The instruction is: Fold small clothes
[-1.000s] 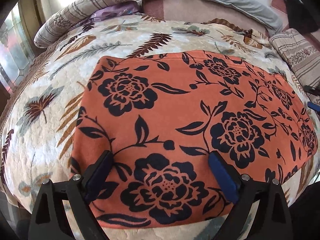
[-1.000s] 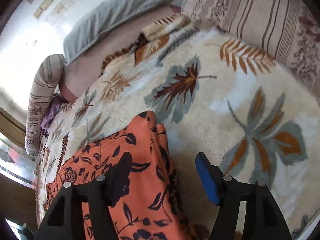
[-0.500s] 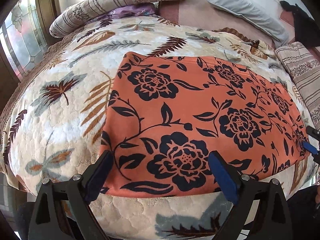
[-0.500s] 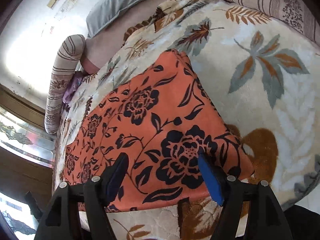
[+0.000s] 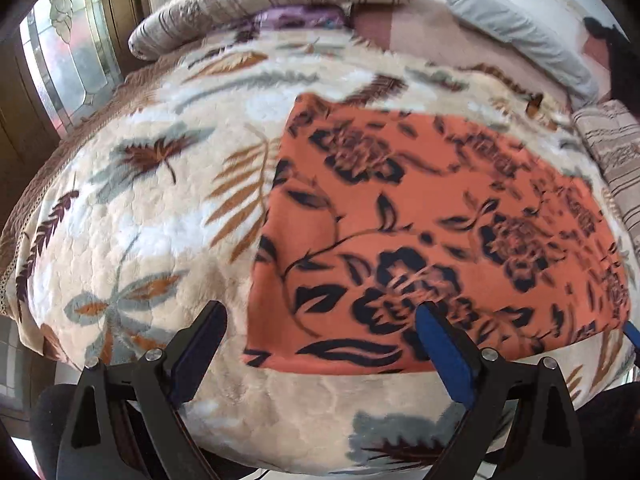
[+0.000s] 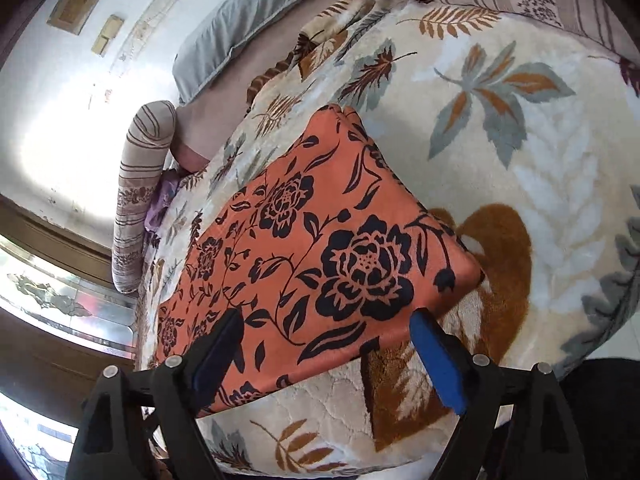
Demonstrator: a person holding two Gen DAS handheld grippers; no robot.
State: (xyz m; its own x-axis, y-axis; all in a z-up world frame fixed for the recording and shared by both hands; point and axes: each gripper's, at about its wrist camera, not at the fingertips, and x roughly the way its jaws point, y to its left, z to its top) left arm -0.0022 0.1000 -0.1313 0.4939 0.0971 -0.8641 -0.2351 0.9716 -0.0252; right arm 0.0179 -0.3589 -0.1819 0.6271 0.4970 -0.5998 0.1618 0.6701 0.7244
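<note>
An orange cloth with black flowers (image 5: 432, 232) lies flat as a rectangle on the leaf-patterned bed blanket (image 5: 132, 232). My left gripper (image 5: 320, 340) is open and empty, held above the cloth's near left corner. In the right wrist view the same cloth (image 6: 320, 248) shows with its near right corner toward me. My right gripper (image 6: 326, 344) is open and empty above the cloth's near edge. A blue fingertip (image 5: 632, 332) of the right gripper shows at the right edge of the left wrist view.
Striped bolster pillows (image 5: 280, 4) and a grey pillow (image 5: 512, 28) lie at the head of the bed. A striped folded blanket (image 5: 616, 160) lies on the right. A window (image 5: 60, 64) stands left of the bed. The bed's near edge runs just below both grippers.
Both grippers have pulled back toward the bed's near edge and off the cloth. The left one has shifted left. The cloth lies still.
</note>
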